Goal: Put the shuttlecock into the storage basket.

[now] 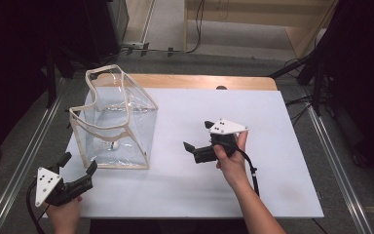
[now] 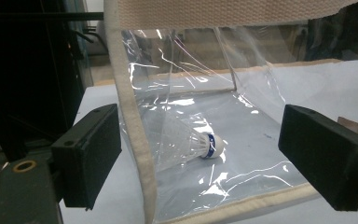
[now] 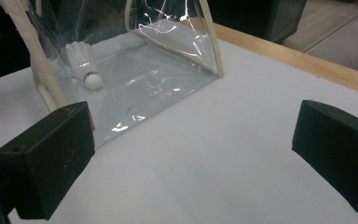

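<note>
1. Clear plastic, edged with cream webbing — that is the bag [image 1: 114, 119], which stands open-topped on the left part of the white tabletop [image 1: 253, 122].
2. A white shuttlecock [image 2: 189, 142] lies on its side on the bag's floor, its cork tip with a blue band pointing away from the feathers; in the high view it shows as a small pale shape low in the bag [image 1: 114, 145].
3. The left tongs [image 1: 78, 165] are held in the person's left hand [image 1: 65, 214] at the tabletop's near left corner, just beside the bag's near lower edge. Their jaws stand spread, with nothing between them — the left gripper view looks through the gap at the bag's webbing edge and the shuttlecock behind the plastic.
4. The right tongs [image 1: 197, 136] are held in the right hand [image 1: 231, 158] near the middle of the tabletop, apart from the bag and pointing towards it. Their jaws are also wide apart and hold nothing.
5. A strip of bare wood [image 1: 199, 81] shows along the far edge of the tabletop.
</note>
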A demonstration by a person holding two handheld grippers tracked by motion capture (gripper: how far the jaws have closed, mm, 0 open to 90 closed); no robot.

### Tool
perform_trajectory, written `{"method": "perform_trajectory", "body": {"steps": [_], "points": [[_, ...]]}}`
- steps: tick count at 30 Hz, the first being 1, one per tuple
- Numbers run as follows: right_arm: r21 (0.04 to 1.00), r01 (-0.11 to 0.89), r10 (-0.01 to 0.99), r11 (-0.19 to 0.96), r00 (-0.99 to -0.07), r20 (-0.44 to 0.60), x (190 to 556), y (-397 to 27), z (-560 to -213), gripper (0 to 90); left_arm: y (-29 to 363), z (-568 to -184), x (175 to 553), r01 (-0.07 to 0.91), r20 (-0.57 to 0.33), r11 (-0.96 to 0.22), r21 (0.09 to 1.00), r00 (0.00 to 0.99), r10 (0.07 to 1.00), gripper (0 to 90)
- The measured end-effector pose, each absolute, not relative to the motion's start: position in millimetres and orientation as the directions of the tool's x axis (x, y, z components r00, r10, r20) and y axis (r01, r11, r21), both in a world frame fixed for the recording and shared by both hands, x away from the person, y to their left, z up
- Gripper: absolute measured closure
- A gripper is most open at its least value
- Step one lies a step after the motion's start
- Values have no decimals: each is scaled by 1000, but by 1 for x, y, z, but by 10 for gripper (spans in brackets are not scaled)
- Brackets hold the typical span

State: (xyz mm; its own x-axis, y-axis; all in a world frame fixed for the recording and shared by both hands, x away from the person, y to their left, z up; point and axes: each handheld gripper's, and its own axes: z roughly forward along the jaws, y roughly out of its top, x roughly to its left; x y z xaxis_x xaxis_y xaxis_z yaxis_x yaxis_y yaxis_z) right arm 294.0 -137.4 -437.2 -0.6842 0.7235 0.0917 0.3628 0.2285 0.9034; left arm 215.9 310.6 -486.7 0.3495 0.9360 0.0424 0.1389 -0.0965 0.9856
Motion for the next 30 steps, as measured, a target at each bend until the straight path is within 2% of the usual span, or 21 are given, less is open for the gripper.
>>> {"method": "perform_trajectory", "body": {"steps": [30], "points": [[903,382,782,197,-616,90,274,-193,-470,0,310,-487,216,142,45,-100,985,347,937,137]]}}
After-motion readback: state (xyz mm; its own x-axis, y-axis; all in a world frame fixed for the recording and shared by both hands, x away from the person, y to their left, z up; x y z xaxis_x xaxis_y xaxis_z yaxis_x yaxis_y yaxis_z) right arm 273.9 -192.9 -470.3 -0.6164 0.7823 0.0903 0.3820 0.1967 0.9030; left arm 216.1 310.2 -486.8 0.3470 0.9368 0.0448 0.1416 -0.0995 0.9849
